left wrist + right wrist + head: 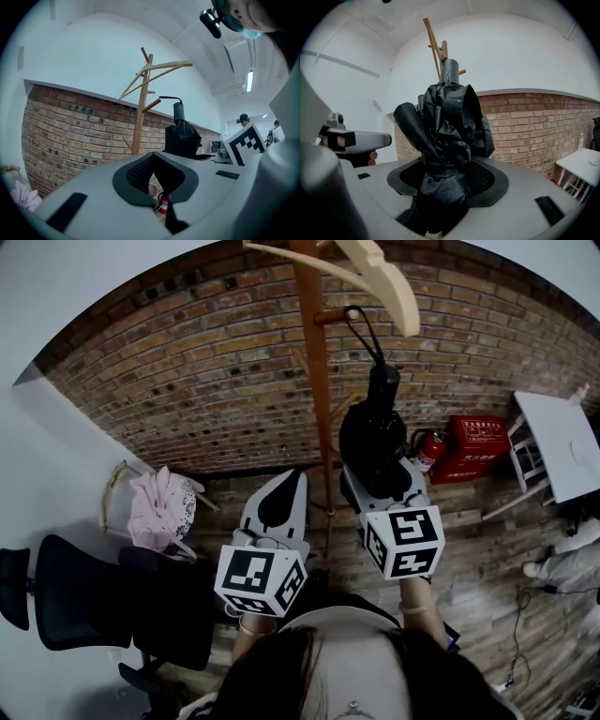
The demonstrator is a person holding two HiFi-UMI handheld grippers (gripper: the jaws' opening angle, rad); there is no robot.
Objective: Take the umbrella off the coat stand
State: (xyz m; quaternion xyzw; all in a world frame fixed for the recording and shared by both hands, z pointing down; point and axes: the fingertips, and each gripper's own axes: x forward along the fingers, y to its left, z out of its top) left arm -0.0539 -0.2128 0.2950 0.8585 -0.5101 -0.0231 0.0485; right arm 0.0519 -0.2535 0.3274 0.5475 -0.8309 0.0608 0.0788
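A folded black umbrella (373,432) stands upright beside the wooden coat stand (313,399). My right gripper (377,474) is shut on its bundled canopy, with the fabric (445,126) bulging up between the jaws. The umbrella's thin strap loop (361,326) reaches up to a peg (330,317) on the stand; I cannot tell whether it is hooked there. My left gripper (286,488) sits just left of the stand's pole, jaws together with nothing in them. In the left gripper view the umbrella (182,138) stands to the right of the stand (139,126).
A brick wall (206,381) runs behind the stand. A red fire extinguisher (429,451) and a red box (480,448) sit at its base on the right, near a white table (562,442). A pink garment (164,507) and a black office chair (103,606) are on the left.
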